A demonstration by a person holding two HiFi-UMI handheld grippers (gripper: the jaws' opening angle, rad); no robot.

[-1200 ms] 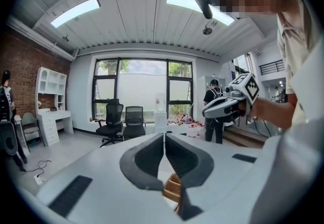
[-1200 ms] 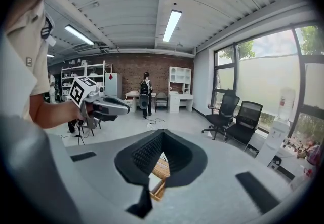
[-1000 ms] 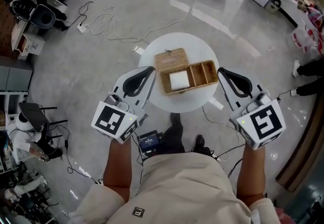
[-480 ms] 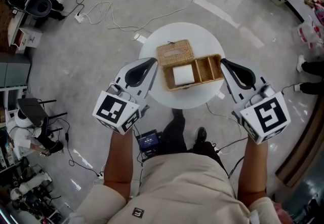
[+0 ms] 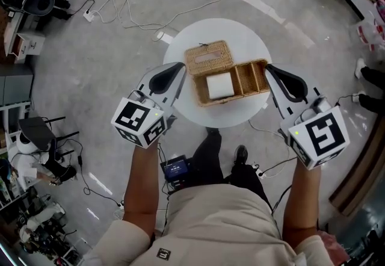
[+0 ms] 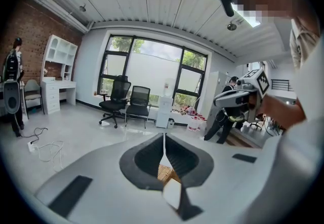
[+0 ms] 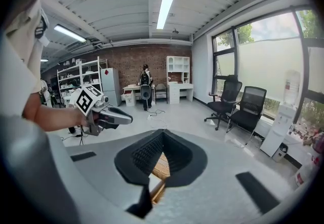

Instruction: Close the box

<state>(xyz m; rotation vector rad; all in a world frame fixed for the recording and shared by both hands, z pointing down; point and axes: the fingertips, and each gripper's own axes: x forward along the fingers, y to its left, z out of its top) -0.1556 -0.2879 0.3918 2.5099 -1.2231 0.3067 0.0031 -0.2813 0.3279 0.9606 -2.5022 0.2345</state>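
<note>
Both closed and empty, the left tongs [image 5: 178,67] and right tongs [image 5: 268,68] are held flanking the open wicker box [image 5: 242,80]. It is set on a white table [image 5: 240,33].

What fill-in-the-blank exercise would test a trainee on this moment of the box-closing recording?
1. The wicker box stands on a round ____ table.
2. The lid of the box is ____.
3. In the head view the left tool is at the box's left side, and the right tool is at its ____ side.

Missing words: white; open; right.
</note>
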